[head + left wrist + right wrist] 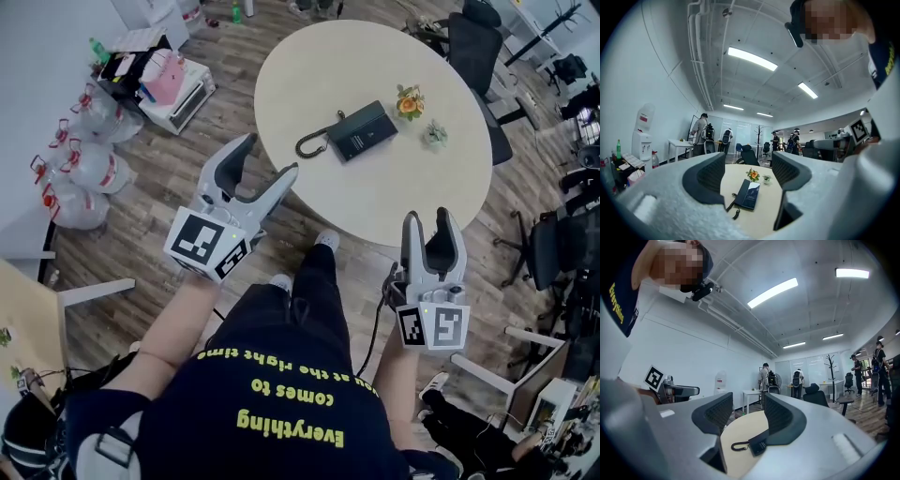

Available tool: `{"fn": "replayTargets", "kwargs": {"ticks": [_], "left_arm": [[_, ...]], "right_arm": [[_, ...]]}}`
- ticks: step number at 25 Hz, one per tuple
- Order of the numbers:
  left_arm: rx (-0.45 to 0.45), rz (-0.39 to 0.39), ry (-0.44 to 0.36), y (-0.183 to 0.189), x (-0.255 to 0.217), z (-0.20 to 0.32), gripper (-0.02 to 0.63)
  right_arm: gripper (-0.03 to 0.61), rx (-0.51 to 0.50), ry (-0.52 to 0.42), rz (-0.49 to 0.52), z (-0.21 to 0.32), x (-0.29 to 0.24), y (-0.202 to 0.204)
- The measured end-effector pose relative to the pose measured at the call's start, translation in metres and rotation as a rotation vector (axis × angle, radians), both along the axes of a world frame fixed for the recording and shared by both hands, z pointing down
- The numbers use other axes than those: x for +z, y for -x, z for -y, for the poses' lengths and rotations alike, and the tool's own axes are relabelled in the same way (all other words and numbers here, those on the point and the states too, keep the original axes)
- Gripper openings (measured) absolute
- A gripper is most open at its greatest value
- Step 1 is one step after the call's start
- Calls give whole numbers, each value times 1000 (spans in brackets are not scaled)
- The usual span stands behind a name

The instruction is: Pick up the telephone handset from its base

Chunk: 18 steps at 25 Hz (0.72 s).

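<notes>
The dark rectangular telephone (361, 131), handset on its base, lies near the middle of the round beige table (394, 192), with its curled black cord (309, 143) at 9 o'clock. The left gripper (267, 157) hovers by the table's 8 o'clock edge and the right gripper (427, 217) by 5 o'clock. Both have their jaws apart with nothing between them.

telephone (757, 444) mostly hidden behind a jaw
</notes>
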<state>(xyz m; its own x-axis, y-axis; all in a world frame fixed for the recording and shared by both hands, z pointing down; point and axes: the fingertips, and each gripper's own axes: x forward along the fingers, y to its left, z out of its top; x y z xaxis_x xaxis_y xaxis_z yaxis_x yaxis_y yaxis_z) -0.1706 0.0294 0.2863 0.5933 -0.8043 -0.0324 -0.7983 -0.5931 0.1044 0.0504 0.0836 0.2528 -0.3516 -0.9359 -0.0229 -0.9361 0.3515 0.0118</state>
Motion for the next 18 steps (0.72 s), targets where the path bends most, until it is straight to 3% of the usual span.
{"fn": "replayTargets", "kwargs": {"ticks": [6,18], "left_arm": [[-47,18,-4,-5,0,33,318],[-113,39,6,-58,2,138,316]], "right_arm": [[221,-59,-10,16,44,1,-3],[221,-154,-4,21,166,3,-53]]}}
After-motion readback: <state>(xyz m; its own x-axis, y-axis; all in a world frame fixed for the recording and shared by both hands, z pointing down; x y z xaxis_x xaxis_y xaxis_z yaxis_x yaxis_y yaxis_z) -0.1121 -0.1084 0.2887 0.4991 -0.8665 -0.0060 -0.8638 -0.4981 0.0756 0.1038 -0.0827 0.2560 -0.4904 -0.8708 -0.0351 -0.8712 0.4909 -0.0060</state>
